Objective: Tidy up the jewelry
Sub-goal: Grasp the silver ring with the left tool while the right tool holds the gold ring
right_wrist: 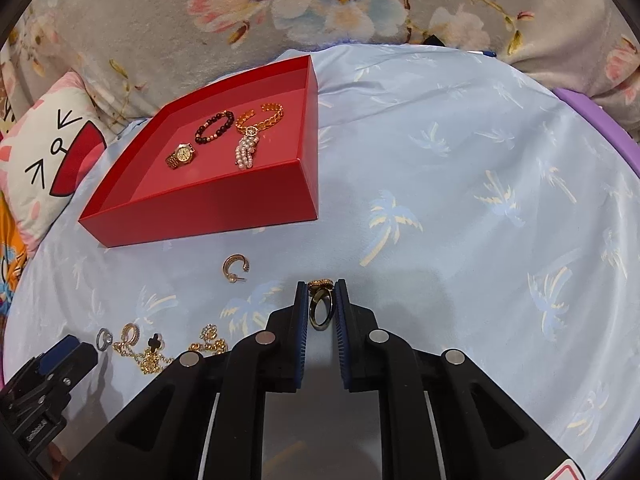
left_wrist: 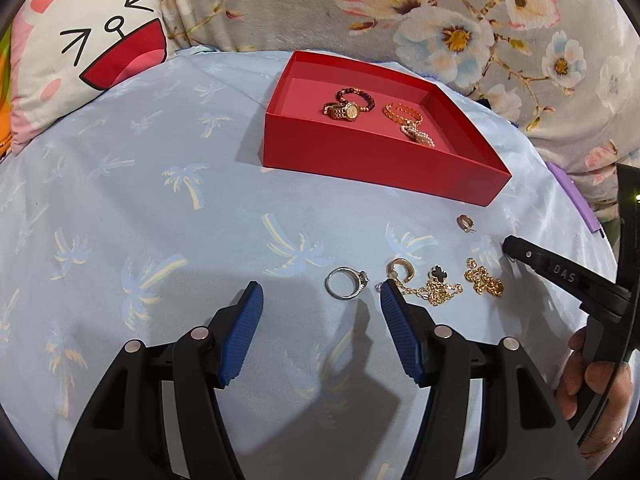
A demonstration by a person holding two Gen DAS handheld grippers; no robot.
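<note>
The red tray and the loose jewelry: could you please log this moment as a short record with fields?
tray: red tray on blue palm-print cloth
inside tray: gold watch, dark bead bracelet, gold chain bracelet, pearl piece
right claw: shut on gold ring
left claw: open, beside silver ring
loose on cloth: hoop earring, clover necklace

my left gripper [left_wrist: 322,296] spread wide over the blue palm-print cloth [left_wrist: 160,184]. silver ring [left_wrist: 345,283] lies between the fingertips, nearer the right one. gold hoop earring [left_wrist: 400,269] and tangled gold chain [left_wrist: 440,290] just beside that tip. red box [left_wrist: 360,160] beyond, holding a gold watch [left_wrist: 344,111] and bracelets. right gripper [left_wrist: 560,276] enters from the right edge.
</note>
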